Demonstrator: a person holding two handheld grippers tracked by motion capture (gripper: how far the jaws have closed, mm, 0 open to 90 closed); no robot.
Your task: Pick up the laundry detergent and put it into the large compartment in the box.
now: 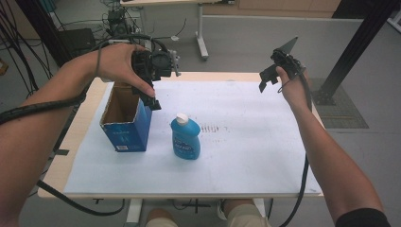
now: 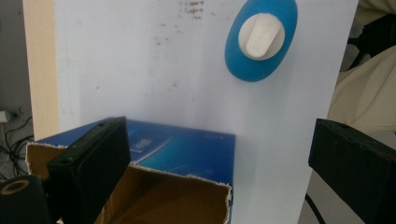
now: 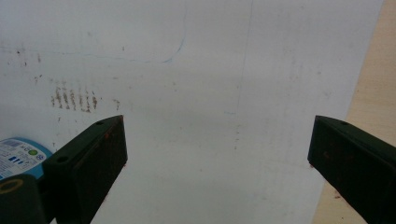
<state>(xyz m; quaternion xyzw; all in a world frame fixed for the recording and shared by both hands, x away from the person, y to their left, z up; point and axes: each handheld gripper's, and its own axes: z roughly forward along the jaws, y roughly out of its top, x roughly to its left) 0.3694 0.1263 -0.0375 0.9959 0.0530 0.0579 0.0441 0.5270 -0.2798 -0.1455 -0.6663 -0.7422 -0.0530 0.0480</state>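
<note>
Even, soft indoor light from above; no hard glare. High view moderately bright, slightly soft overall, low resolution; mild wide-angle stretch at edges, forearms at bottom corners enlarged. Faint short shadows beside blue box [image 1: 126, 124] and blue bottle [image 1: 185, 138] on white sheet [image 1: 246, 142]. Left gripper view: bottle cap [image 2: 259, 35] near overexposed, sheet bluish-white, box rim close and soft, black jaws in foreground blurred and dark. Right gripper view: dimmer, greyish cast on sheet, brown smudges [image 3: 74, 99] fairly sharp, near jaws out of focus, detail lost in black.
</note>
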